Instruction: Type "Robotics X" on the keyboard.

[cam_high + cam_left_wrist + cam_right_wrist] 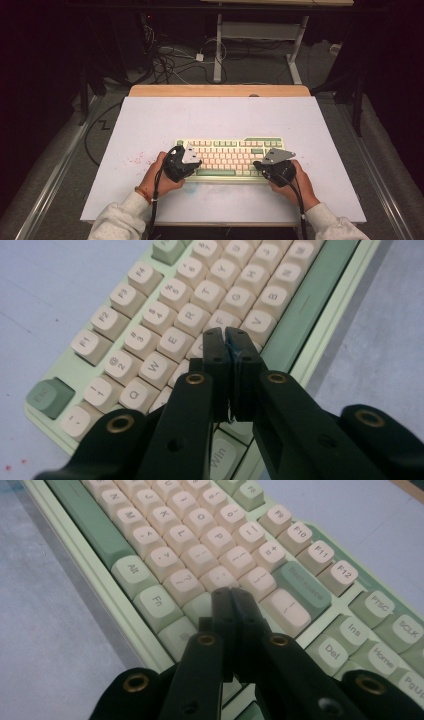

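A pale, matte rectangular surface carries a mint-green plastic keyboard with cream keycaps at lower centre, long axis running left-right. Left gripper and right gripper, black jaws fully closed and empty, poise over its ends.

Two forearms in pale grey sleeves are brought in from the near edge, each hand wrapped around the body of a claw. The left claw is held by the left hand, a red band being worn at that wrist; the right claw is held by the right hand. Both claws are angled inward, towards each other, well apart, a grey three-cornered plate being carried on top of each. In the left gripper view the two black jaws are seen pressed together at the tips with nothing between them. In the right gripper view the jaws are likewise closed, nothing being gripped. A dark cable is trailed back from each claw along the forearm.
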Action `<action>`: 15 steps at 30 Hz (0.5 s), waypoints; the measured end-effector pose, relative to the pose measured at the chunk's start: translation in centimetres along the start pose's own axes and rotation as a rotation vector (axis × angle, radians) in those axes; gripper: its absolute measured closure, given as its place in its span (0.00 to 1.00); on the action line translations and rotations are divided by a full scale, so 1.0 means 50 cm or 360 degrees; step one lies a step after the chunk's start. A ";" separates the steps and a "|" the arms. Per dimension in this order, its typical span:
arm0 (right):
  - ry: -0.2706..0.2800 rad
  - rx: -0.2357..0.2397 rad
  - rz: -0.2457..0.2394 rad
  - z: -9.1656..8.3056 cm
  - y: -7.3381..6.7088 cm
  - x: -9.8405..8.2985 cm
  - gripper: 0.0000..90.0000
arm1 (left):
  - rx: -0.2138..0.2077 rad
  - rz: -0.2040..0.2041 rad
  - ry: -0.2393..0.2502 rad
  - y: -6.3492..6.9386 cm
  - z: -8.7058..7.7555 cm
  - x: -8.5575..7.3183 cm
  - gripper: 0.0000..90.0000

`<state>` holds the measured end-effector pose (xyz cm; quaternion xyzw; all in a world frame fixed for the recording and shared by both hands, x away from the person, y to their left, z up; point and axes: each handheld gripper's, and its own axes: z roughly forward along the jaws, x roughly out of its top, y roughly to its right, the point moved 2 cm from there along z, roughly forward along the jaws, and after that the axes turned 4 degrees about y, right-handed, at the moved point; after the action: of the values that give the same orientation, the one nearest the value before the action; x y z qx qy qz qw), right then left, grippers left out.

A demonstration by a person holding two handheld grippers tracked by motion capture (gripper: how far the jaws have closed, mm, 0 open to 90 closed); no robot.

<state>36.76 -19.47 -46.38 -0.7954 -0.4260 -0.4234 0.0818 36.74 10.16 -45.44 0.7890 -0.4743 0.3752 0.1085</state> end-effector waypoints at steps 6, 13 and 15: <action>0.0024 -0.0008 -0.0002 -0.009 -0.001 0.003 1.00 | 0.0035 0.0014 0.0035 0.000 -0.009 0.001 0.89; 0.0084 -0.0017 0.0014 -0.023 0.001 0.012 0.98 | 0.0097 0.0015 0.0074 0.001 -0.011 -0.003 0.73; 0.0103 -0.0018 0.0018 -0.027 0.001 0.014 0.96 | 0.0125 0.0010 0.0100 0.002 -0.012 -0.003 0.66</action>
<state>36.19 -19.75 -45.00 -0.7840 -0.4163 -0.4508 0.0935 36.31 10.53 -45.14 0.7789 -0.4580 0.4187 0.0910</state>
